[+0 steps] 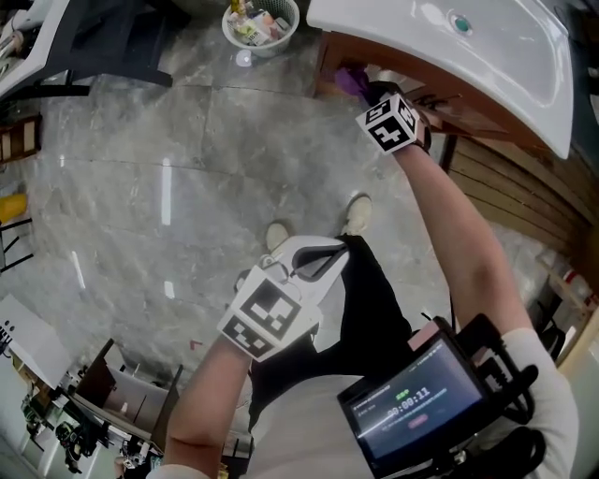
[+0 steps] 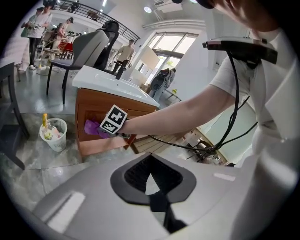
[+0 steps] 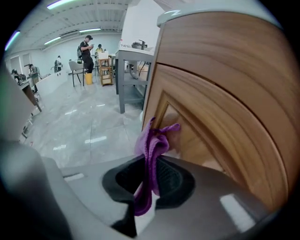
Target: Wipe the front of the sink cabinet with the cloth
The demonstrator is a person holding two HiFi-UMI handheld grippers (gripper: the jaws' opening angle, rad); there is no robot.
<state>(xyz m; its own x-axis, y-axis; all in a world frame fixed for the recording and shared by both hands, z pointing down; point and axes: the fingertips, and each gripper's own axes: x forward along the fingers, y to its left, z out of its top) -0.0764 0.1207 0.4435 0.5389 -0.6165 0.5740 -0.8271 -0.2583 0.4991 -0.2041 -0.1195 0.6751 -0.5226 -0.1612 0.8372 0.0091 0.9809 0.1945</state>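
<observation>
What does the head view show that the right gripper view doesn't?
Head view only: the sink's bowl, wastebasket, left gripper and the person's shoes. Right gripper view only: the right gripper seen shut on the cloth, and distant people. Both: the purple cloth and the wooden cabinet.

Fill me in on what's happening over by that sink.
A person with a gripper in each hand is wiping the sink cabinet. The right gripper is shut on a purple cloth, and the cloth's bunched end is up against the wooden cabinet front, at the edge of its recessed panel, just below the white sink. The left gripper takes no part: it is held back near the person's waist, jaws together with nothing between them.
</observation>
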